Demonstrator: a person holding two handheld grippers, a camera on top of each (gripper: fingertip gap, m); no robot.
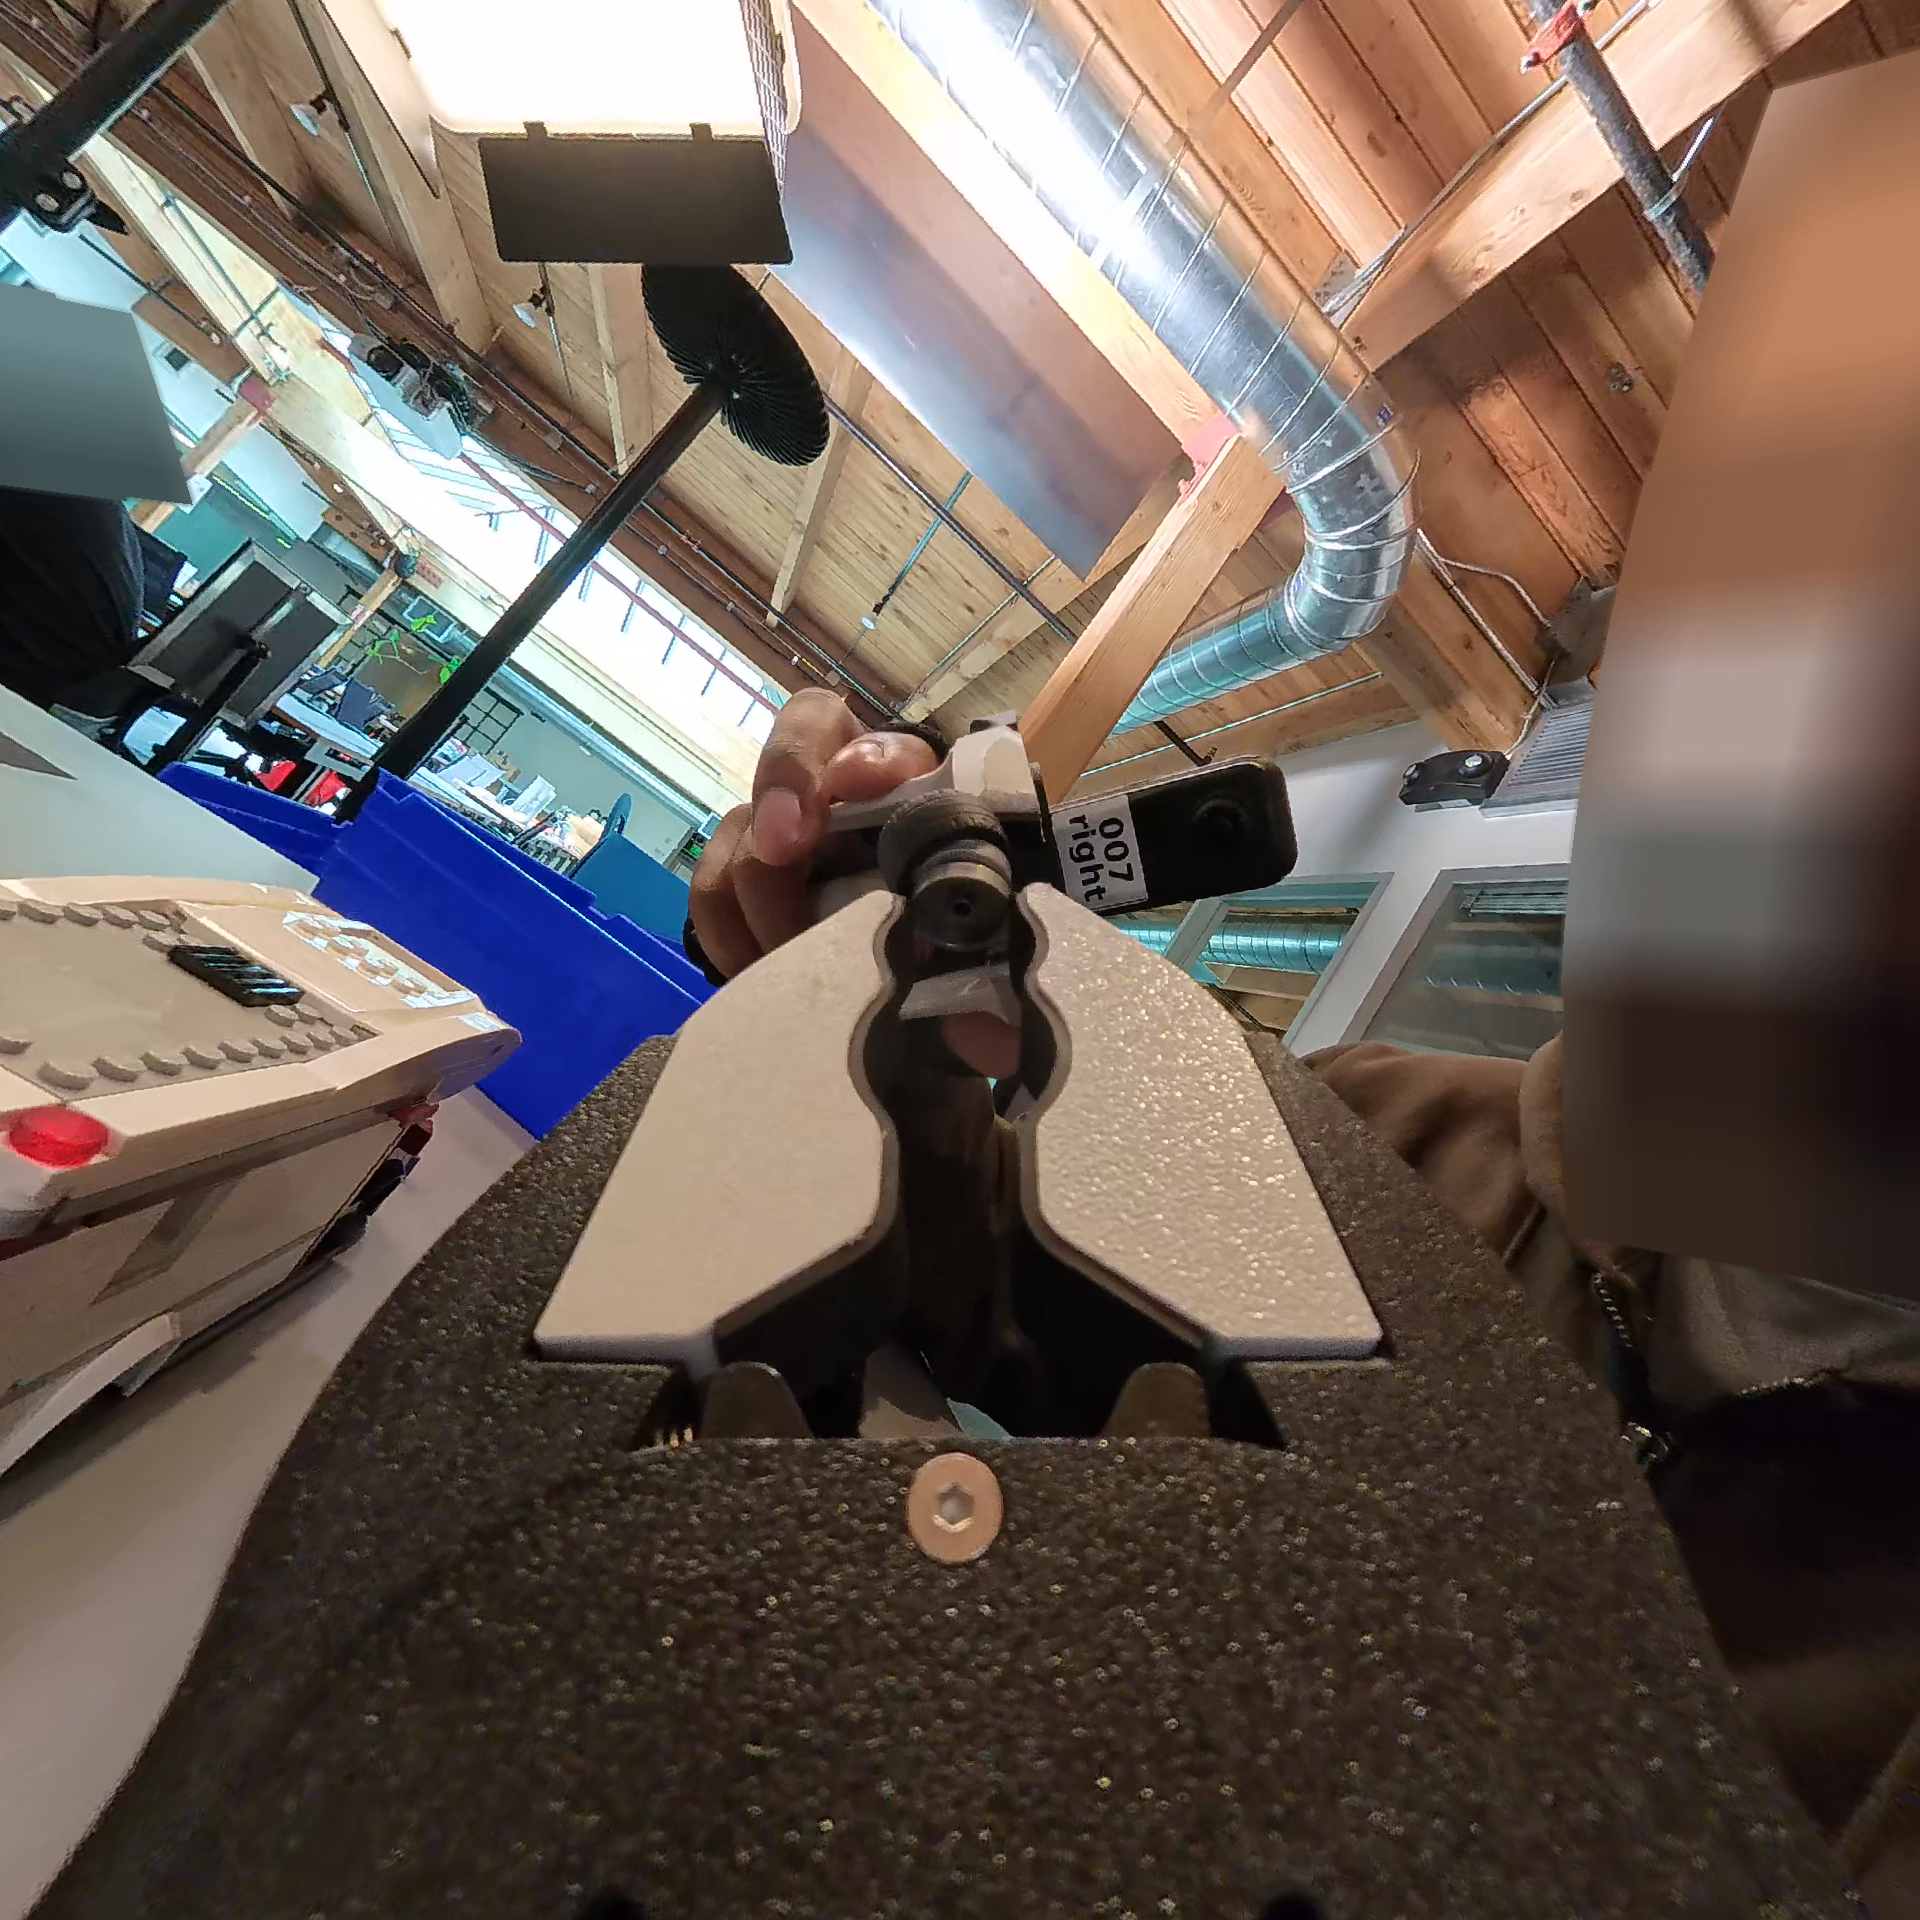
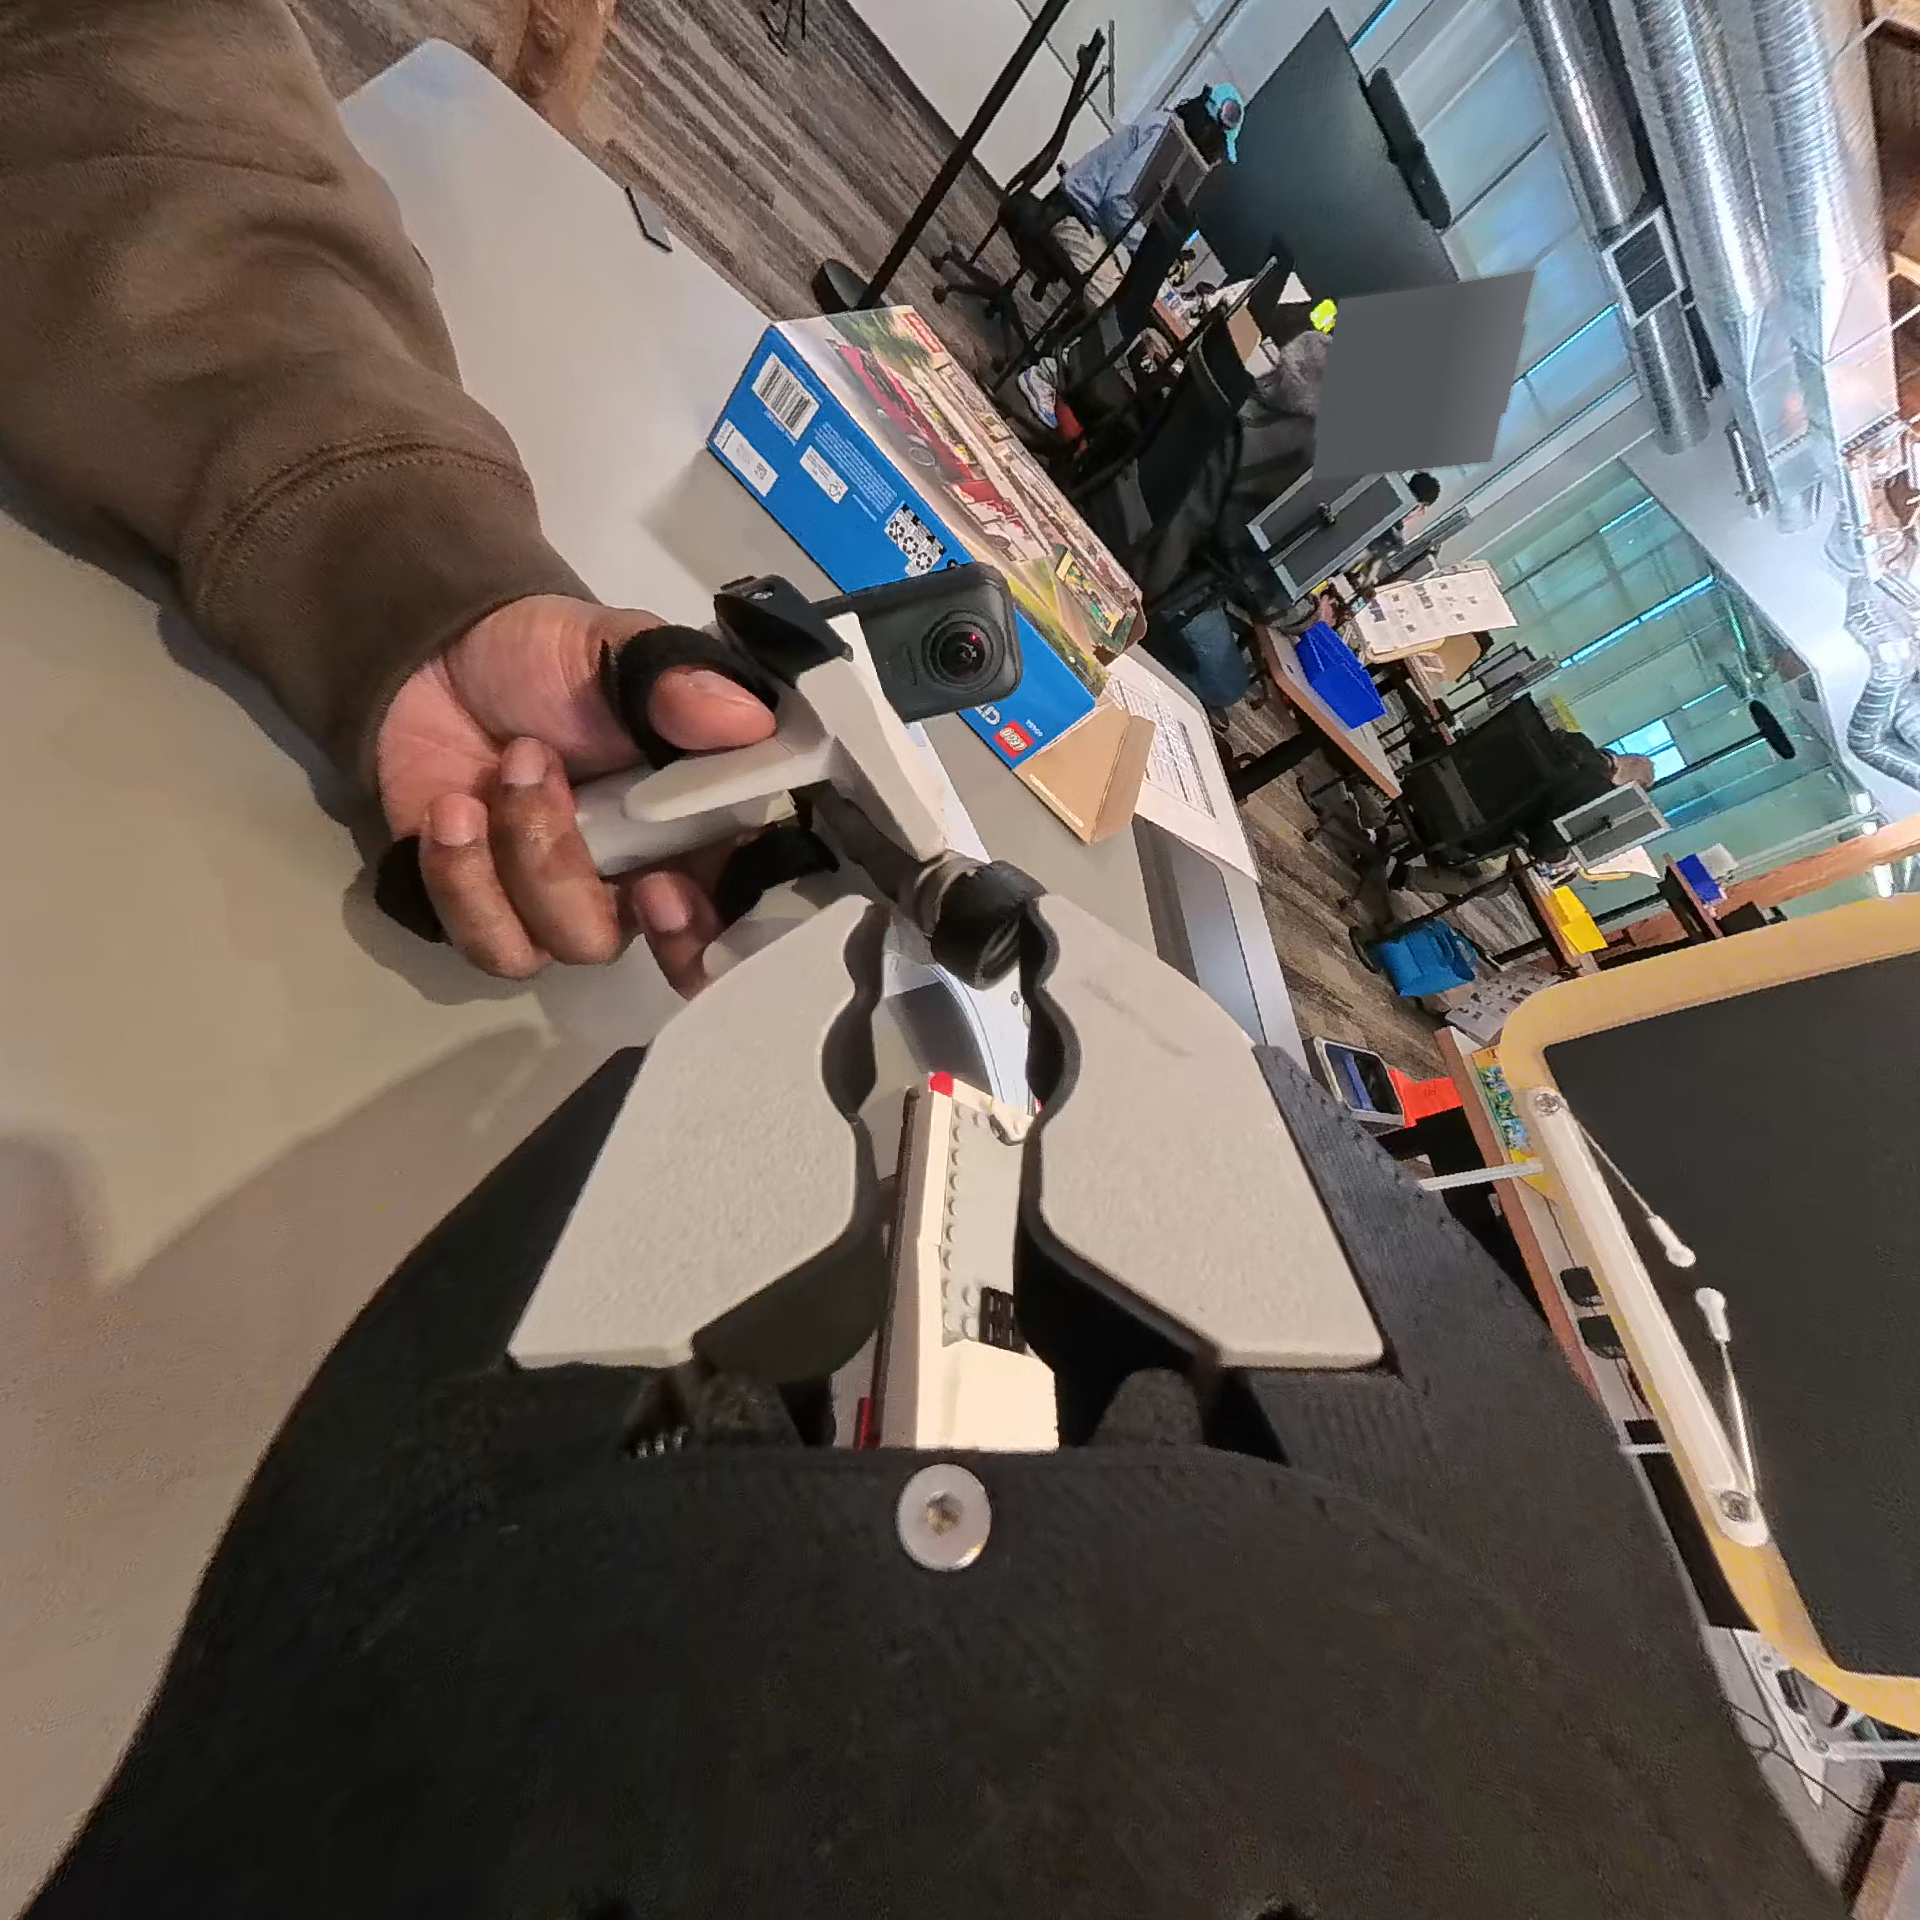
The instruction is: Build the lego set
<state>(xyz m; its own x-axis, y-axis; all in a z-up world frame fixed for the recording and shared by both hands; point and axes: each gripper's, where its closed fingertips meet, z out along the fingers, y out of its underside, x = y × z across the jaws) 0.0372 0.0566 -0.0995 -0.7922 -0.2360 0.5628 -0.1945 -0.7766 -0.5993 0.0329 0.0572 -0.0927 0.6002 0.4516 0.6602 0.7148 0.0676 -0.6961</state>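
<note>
My left gripper [image 1: 958,914] is shut on a small black wheel [image 1: 951,878], a dark tyre on a grey hub, and holds it up in the air. The right wrist view shows the same wheel [image 2: 982,920] at the tip of the left gripper [image 2: 925,873], which a hand [image 2: 499,790] holds. My right gripper [image 2: 956,914] stands open around the wheel. The tyre lies against its right fingertip [image 2: 1060,935], with a gap on the other side. A white brick-built car [image 1: 208,1049] sits on the table, below my right gripper [image 2: 966,1247].
A blue brick-set box [image 2: 883,488] and a printed sheet [image 2: 1184,769] lie on the grey table [image 2: 208,1039]. Blue bins [image 1: 499,935] stand behind the car. A black panel with a yellow rim [image 2: 1766,1299] is at the right. A brown sleeve [image 2: 208,312] crosses the upper left. Left and right tips are no more than a few centimetres apart.
</note>
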